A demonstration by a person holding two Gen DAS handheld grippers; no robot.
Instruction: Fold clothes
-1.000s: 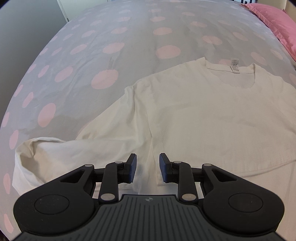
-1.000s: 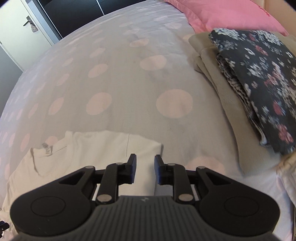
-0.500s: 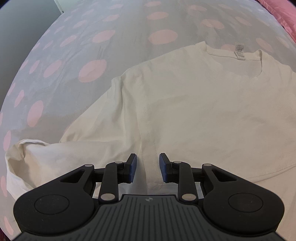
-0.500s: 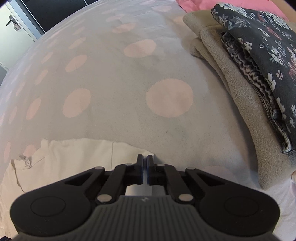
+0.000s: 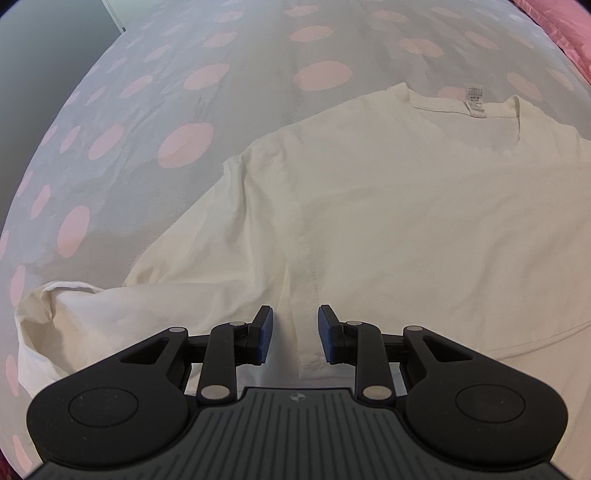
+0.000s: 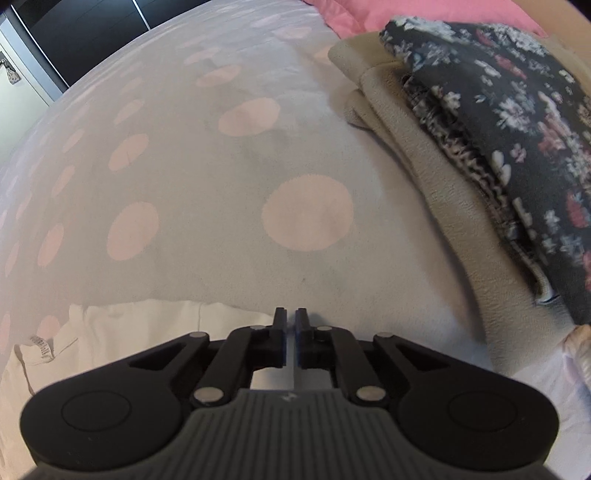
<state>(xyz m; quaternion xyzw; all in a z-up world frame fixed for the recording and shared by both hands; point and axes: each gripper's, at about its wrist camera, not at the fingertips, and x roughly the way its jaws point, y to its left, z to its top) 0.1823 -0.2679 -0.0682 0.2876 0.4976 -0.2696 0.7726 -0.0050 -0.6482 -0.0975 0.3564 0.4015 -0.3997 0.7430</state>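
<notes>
A cream long-sleeved shirt lies flat on the bed, neck label at the far side and its left sleeve trailing to the left. My left gripper is open, just above the seam where sleeve meets body near the hem. In the right wrist view the shirt shows at lower left. My right gripper is shut at the shirt's right shoulder edge; the fabric between the pads is hidden by the jaws, so whether it is pinched cannot be told.
The bed has a grey cover with pink dots. A stack of folded clothes, beige fleece under a dark floral piece, lies at the right. A pink pillow is at the head end. A door and wardrobe stand beyond the bed's left edge.
My right gripper has gone from open to shut at the shirt's shoulder edge and moved closer to the bed. My left gripper stayed open and moved in over the shirt.
</notes>
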